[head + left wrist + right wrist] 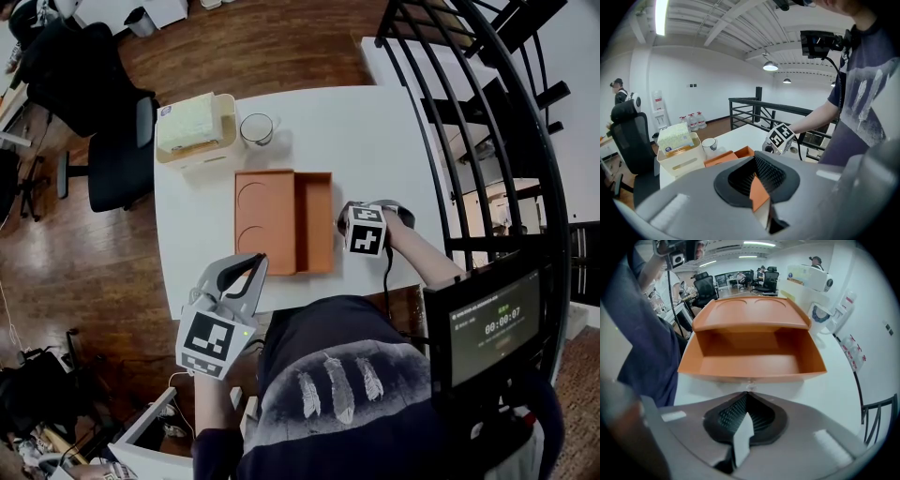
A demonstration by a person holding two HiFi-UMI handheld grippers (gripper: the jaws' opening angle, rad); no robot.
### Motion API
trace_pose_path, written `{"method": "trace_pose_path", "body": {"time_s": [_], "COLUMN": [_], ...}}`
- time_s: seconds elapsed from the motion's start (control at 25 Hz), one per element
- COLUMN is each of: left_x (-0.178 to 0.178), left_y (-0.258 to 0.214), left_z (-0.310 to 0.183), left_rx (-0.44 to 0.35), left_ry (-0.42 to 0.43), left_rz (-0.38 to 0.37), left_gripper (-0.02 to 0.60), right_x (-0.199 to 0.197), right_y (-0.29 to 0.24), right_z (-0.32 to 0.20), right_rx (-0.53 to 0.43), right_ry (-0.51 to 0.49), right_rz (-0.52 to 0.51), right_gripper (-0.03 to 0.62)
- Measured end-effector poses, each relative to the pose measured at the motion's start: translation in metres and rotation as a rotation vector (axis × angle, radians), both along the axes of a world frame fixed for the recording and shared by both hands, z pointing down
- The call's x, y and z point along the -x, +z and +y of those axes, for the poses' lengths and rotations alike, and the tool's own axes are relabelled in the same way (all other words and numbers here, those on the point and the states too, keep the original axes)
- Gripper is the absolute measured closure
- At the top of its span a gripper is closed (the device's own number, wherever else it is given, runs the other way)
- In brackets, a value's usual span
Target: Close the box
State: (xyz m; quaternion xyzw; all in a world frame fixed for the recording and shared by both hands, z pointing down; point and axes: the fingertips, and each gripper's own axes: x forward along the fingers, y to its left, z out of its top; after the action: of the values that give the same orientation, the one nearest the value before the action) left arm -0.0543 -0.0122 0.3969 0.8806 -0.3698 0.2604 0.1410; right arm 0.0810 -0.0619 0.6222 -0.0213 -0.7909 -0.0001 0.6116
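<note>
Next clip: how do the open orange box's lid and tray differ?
The flat orange lid bears two pressed circles; the deep orange tray is plain inside. The lid looks wider and flat, the tray narrower with upright walls. The left claw grips the lid's near corner; the right claw only faces the tray's outer wall. Both are the same orange, joined along one long edge.

The white worktop [375, 141] in front of me carries three items. An orange box [314, 220] lies open at the centre, its lid folded out flat to the left. A cream tissue holder [195, 127] sits at the far left. A clear cup [257, 128] stands just beside it.
</note>
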Motion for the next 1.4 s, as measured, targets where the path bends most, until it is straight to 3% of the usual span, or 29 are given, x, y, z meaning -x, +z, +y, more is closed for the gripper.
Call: {"method": "trace_pose_path", "body": {"time_s": [1.4], "left_x": [0.009], "left_y": [-0.003], "left_z": [0.000], "left_rx": [0.018], "left_ry": [-0.008], "left_rz": [0.000], "left_gripper": [0.568], "right_x": [0.020], "right_y": [-0.013], "right_z": [-0.001], "right_rx": [-0.032], "right_ry": [-0.018], "right_rz": [-0.033], "right_gripper": [0.591]}}
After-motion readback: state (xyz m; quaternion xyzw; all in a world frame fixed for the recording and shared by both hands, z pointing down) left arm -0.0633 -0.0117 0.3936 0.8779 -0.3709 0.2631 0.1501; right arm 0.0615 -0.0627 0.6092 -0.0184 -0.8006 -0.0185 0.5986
